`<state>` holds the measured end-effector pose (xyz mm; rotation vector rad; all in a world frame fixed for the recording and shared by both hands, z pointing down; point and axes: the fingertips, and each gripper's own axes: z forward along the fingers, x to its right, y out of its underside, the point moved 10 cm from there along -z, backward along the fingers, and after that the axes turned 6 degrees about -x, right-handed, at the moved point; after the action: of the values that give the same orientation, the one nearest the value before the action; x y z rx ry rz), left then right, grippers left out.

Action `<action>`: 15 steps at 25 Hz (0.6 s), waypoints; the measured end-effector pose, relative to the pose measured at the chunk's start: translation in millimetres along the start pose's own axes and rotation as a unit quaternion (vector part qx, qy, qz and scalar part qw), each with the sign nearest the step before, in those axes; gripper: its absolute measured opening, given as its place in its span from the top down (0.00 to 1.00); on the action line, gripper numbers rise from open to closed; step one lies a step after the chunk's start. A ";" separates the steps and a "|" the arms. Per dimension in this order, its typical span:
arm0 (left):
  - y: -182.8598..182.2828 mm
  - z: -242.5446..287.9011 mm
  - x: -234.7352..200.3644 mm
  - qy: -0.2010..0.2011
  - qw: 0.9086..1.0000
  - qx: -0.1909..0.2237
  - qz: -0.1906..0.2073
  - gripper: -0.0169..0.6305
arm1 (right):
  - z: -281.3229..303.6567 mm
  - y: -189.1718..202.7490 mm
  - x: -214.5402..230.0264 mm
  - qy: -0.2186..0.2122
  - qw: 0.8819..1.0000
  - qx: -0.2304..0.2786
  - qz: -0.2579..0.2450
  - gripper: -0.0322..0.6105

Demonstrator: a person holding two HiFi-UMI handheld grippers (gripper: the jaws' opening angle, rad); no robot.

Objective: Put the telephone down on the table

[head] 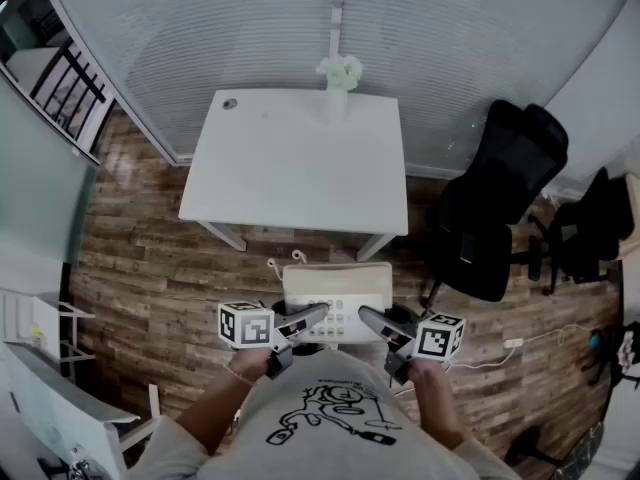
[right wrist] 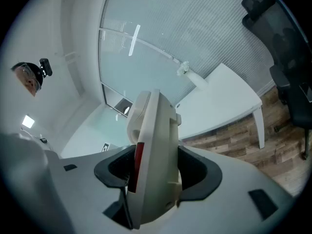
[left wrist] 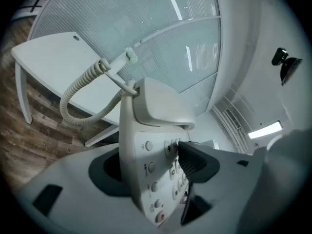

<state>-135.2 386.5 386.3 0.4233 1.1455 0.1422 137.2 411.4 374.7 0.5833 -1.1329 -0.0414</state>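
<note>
Currently left gripper (head: 308, 317) and right gripper (head: 373, 321) each pinch 1 side of the cream plastic corded telephone (head: 336, 290), white rectangular table (head: 300, 173) straight ahead, not yet under it

White table (head: 300, 168) on wood floor (head: 140, 268); flower vase (head: 338, 88) at far edge, small round object (head: 230, 104) at far-left corner.

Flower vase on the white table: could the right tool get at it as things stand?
Probably not. The right tool is shut on the telephone, carried jointly with the left tool, and is short of the table; the flower vase stands at its far edge.
</note>
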 end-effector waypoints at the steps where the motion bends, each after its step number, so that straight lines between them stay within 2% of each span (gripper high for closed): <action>1: -0.7 -1.2 0.6 -0.001 1.000 0.000 0.002 0.52 | 0.6 -0.3 -1.2 -0.001 1.000 0.000 0.000 0.52; 15: -11.1 4.6 8.0 -0.004 1.000 -0.005 0.012 0.52 | -2.5 -8.9 -0.3 -0.002 1.000 0.003 -0.003 0.52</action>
<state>-128.9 377.7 376.6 0.4292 1.1311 0.1670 141.5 404.9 369.6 0.5922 -1.1349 -0.0436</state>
